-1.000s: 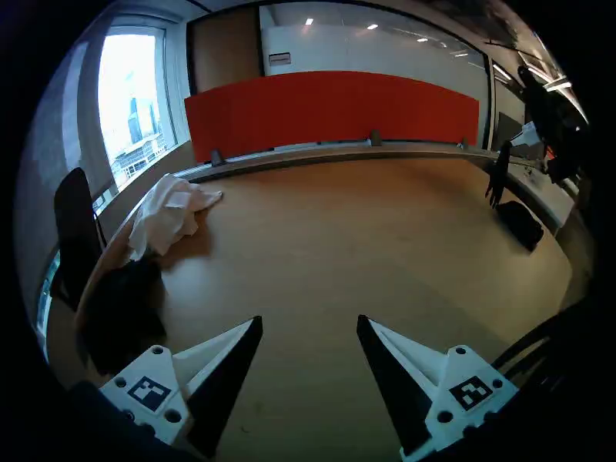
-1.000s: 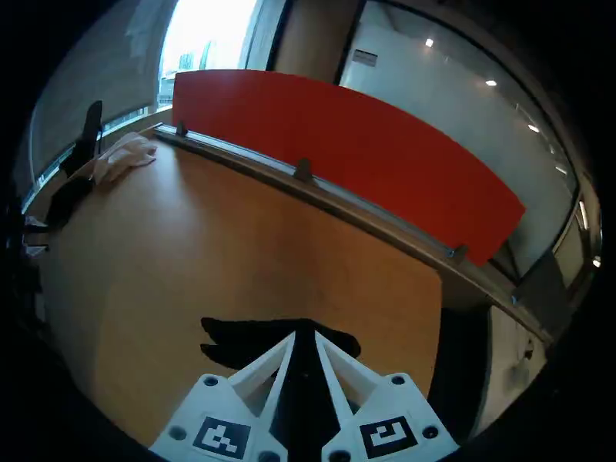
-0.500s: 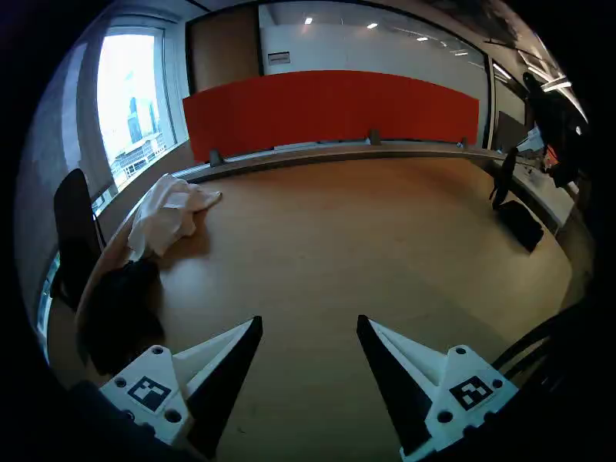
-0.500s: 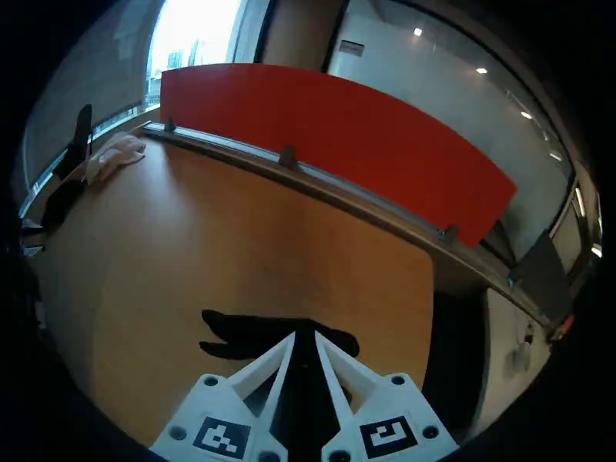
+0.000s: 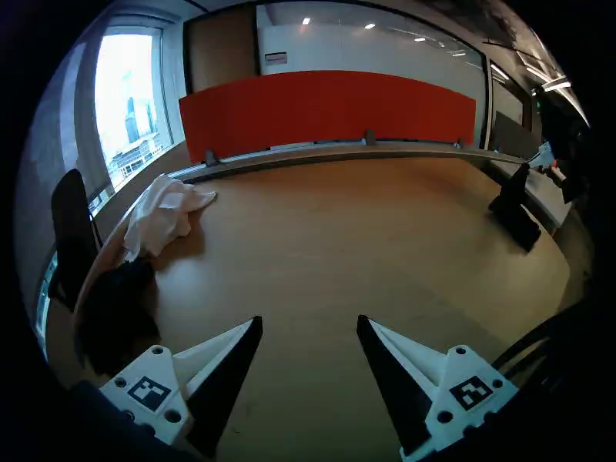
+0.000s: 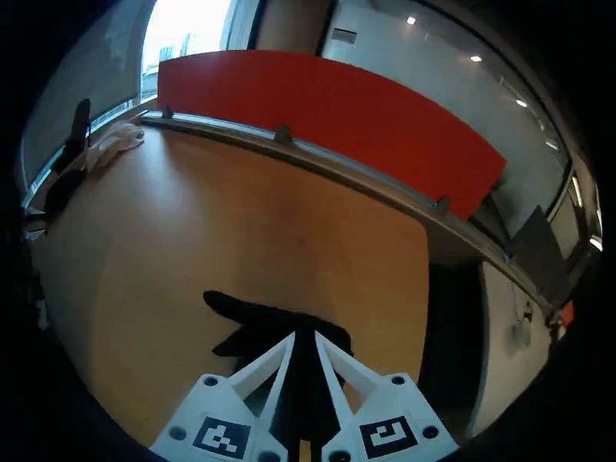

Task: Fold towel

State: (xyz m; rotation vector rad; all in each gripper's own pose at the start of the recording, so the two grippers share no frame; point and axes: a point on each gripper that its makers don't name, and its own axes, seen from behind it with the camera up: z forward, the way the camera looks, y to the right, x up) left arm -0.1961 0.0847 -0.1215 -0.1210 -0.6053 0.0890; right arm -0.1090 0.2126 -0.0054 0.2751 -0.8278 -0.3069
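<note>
The fingers of the left gripper [image 5: 308, 319], white plastic wedges with black inner faces, stand wide apart and hold nothing. They hover over bare wood, probably waiting to take a free corner. The fingers of the right gripper [image 6: 305, 336] are almost together and pinch the black towel [image 6: 262, 319], which lies at the right end of the desk, well apart from the left gripper. In the left gripper view this towel [image 5: 514, 215] rises to a peak, so I judge it is lifted by an edge to open it before folding.

The large wooden desk [image 5: 323, 231] is smooth, flat and orange-brown, good for spreading cloth. Behind it stands a long red divider panel [image 5: 331, 108], matte and straight-edged. At the left end lie a dark heap of cloth [image 5: 115, 308] and a crumpled white cloth [image 5: 163, 215], soft and wrinkled.
</note>
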